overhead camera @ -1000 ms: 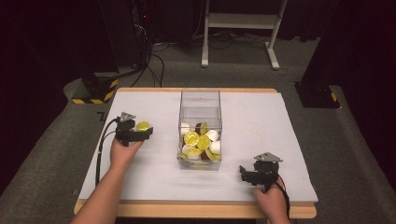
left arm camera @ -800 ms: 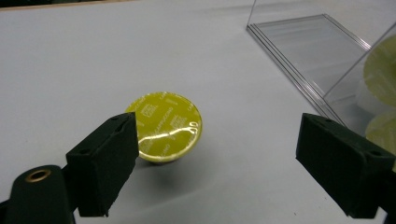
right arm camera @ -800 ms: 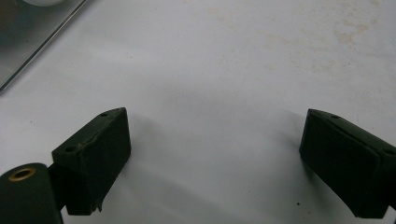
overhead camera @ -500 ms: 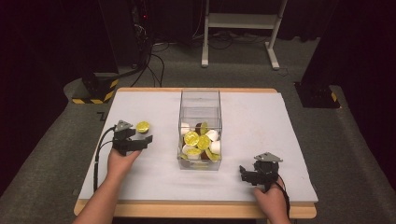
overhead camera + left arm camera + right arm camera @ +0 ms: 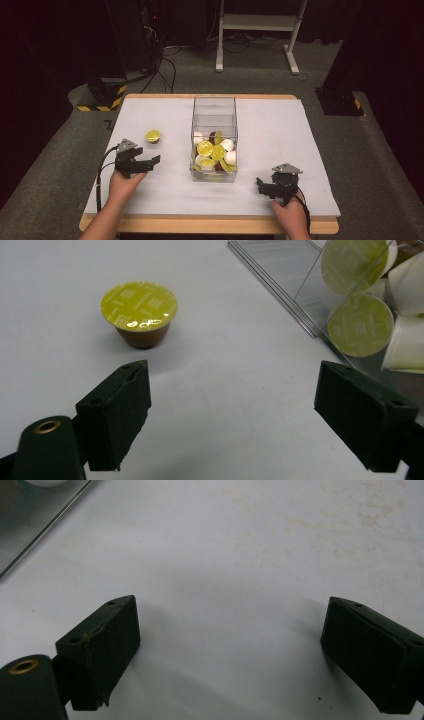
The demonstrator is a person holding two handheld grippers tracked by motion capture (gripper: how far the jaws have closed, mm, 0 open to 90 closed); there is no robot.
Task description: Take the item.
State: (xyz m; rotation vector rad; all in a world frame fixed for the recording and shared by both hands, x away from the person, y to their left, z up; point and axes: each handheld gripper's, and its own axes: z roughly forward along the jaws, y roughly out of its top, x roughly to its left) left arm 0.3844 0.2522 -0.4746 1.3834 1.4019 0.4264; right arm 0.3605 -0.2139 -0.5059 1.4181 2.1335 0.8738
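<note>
Released, the capsule (image 5: pixel 153 136) stands upright, lid up; left gripper (image 5: pixel 148 162) pulled back, both grippers' fingers wide open, empty.

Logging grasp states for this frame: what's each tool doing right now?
Left tool: open, holding nothing; a yellow-lidded capsule stands on the table ahead of it.
Right tool: open, holding nothing, bare table between its jaws.

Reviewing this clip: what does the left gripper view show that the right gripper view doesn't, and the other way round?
Left gripper view: a lone coffee pod with a yellow lid standing upright on the table, beyond the open tongs, plus yellow-lidded and white pods inside the clear box.

Right gripper view: faint stains on the table ahead of its own open tongs.

Both: the white table and a part of the clear box.
</note>
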